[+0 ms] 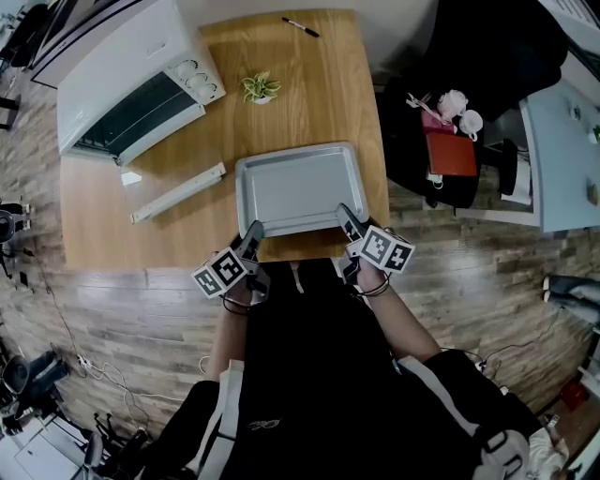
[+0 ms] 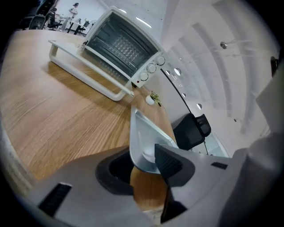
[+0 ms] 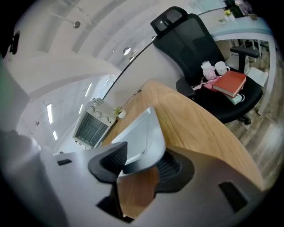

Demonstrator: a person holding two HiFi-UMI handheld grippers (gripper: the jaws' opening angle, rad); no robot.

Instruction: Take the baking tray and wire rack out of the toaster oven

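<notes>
A grey baking tray (image 1: 295, 192) sits level over the front part of the wooden table (image 1: 319, 94); whether it rests on the wood I cannot tell. My left gripper (image 1: 255, 230) is shut on its near left corner, and my right gripper (image 1: 345, 214) is shut on its near right corner. In the left gripper view the tray's rim (image 2: 142, 142) is clamped between the pads, and the same shows in the right gripper view (image 3: 142, 133). The white toaster oven (image 1: 131, 84) stands at the far left with its door down, and the wire rack (image 2: 120, 46) is inside.
The oven door's white handle (image 1: 178, 192) lies on the table left of the tray. A small potted plant (image 1: 261, 87) and a pen (image 1: 300, 26) are farther back. A black office chair (image 1: 459, 94) with a red book (image 1: 452, 155) stands to the right.
</notes>
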